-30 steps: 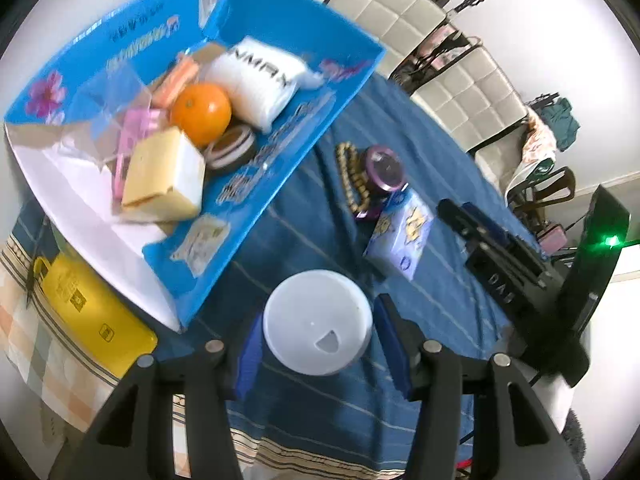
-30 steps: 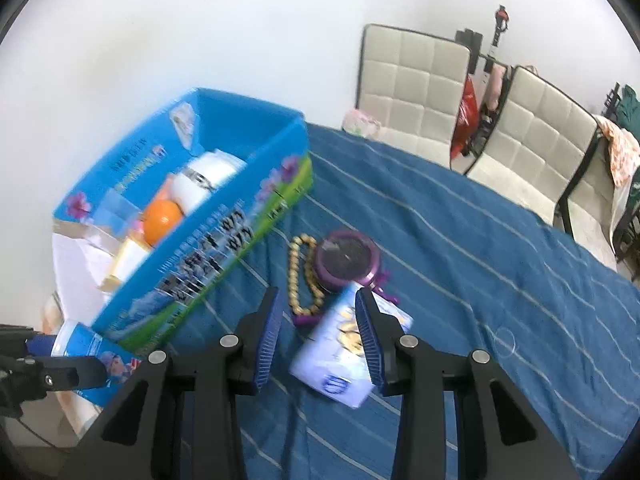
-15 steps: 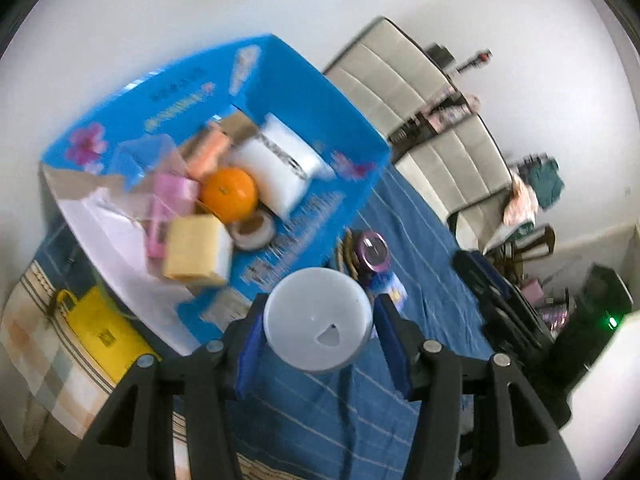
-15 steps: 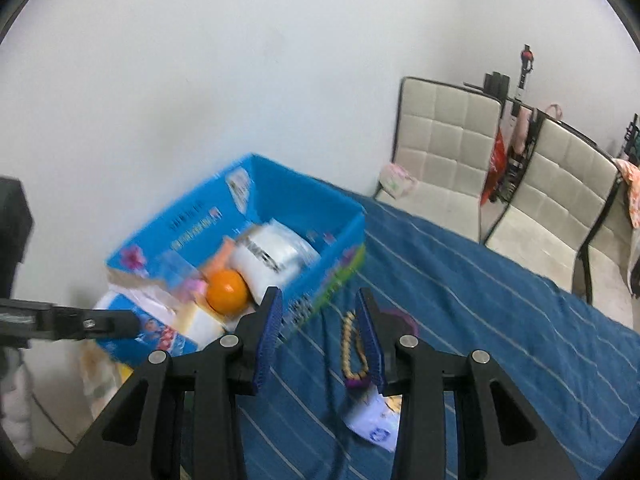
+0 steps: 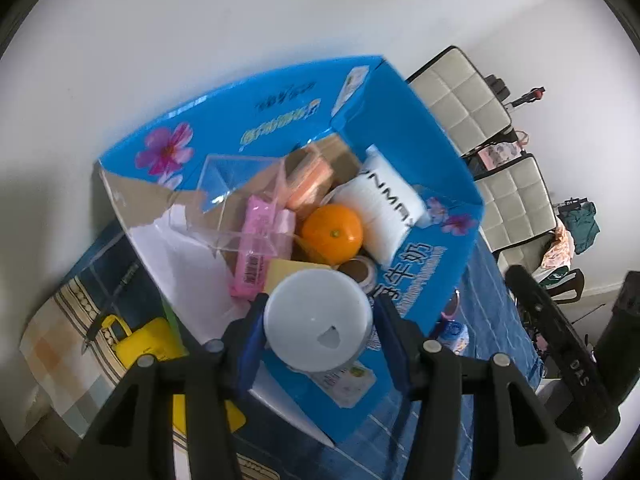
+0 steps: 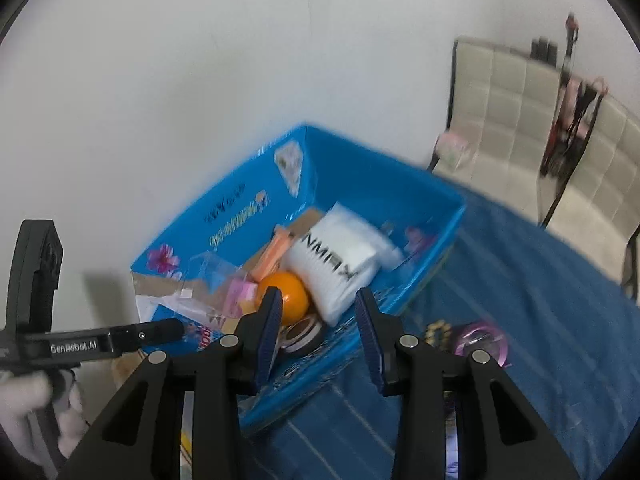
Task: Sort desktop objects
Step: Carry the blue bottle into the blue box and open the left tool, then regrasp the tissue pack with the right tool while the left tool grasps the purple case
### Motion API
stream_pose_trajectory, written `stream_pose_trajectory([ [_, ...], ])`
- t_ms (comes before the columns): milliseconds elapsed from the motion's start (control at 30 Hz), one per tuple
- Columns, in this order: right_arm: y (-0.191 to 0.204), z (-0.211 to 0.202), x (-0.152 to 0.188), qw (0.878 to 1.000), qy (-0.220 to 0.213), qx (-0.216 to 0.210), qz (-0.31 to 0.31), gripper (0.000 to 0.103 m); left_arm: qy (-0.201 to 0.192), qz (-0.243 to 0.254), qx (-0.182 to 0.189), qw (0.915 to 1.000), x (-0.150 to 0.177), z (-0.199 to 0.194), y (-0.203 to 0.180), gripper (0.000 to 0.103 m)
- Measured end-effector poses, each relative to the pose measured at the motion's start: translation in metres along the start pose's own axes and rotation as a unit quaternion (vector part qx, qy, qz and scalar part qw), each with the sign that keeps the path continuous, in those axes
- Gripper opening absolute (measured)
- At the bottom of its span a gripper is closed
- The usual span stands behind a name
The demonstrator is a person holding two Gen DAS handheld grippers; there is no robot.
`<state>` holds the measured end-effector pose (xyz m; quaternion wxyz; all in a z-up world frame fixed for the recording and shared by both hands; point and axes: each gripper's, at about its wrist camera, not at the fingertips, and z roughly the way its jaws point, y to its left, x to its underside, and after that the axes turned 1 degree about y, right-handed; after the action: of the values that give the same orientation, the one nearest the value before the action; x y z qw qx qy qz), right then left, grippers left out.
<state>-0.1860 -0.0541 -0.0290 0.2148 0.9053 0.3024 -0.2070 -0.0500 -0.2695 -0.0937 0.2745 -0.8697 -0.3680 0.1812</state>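
My left gripper (image 5: pixel 318 322) is shut on a white-lidded round container (image 5: pixel 318 318) and holds it above the near edge of the blue cardboard box (image 5: pixel 436 136). The box holds an orange (image 5: pixel 332 228), a white packet (image 5: pixel 384 204), a pink pack (image 5: pixel 256 240), a yellow block (image 5: pixel 288 274), a tape roll (image 5: pixel 358 270) and a clear plastic case (image 5: pixel 228 196). My right gripper (image 6: pixel 318 326) is open and empty, raised in front of the box (image 6: pixel 360 168). The left gripper (image 6: pixel 140 336) shows in the right wrist view with the container's label just visible.
A purple round object (image 6: pixel 482 340) and a bead bracelet (image 6: pixel 436 328) lie on the blue striped tablecloth (image 6: pixel 540 280) right of the box. A yellow pouch (image 5: pixel 156 336) lies by the box's left side. White chairs (image 6: pixel 520 96) stand behind the table.
My left gripper has carried the container up and over toward the box's near edge. My right gripper has lifted and swung left, from above the small blue packet toward the box.
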Motion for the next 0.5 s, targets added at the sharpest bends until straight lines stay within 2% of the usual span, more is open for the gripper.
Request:
stream_pose_trajectory([
  [67,-0.004,0.016,0.004,0.999,0.021,-0.022,0.016,0.042,0.005,-0.007,-0.001,1.0000,0.000,0.006,0.005,0.049],
  [233,-0.034,0.007,0.016,0.998,0.022,-0.023,0.049,0.047,0.008,-0.017,-0.021,0.9996,-0.001,0.005,0.006,0.052],
  [300,-0.062,-0.005,0.026,0.996,0.025,-0.007,0.080,0.051,-0.002,0.003,-0.040,0.9992,0.001,0.000,-0.004,0.057],
  [367,-0.097,-0.016,0.042,0.992,0.032,0.024,0.116,0.051,-0.013,0.035,-0.048,0.9982,0.004,-0.004,-0.021,0.067],
  [433,-0.129,-0.022,0.060,0.985,0.043,0.053,0.160,0.051,-0.023,0.065,-0.053,0.9962,0.009,-0.006,-0.042,0.069],
  [500,-0.158,-0.023,0.082,0.974,0.054,0.064,0.213,0.051,-0.025,0.088,-0.050,0.9946,0.013,-0.004,-0.064,0.069],
])
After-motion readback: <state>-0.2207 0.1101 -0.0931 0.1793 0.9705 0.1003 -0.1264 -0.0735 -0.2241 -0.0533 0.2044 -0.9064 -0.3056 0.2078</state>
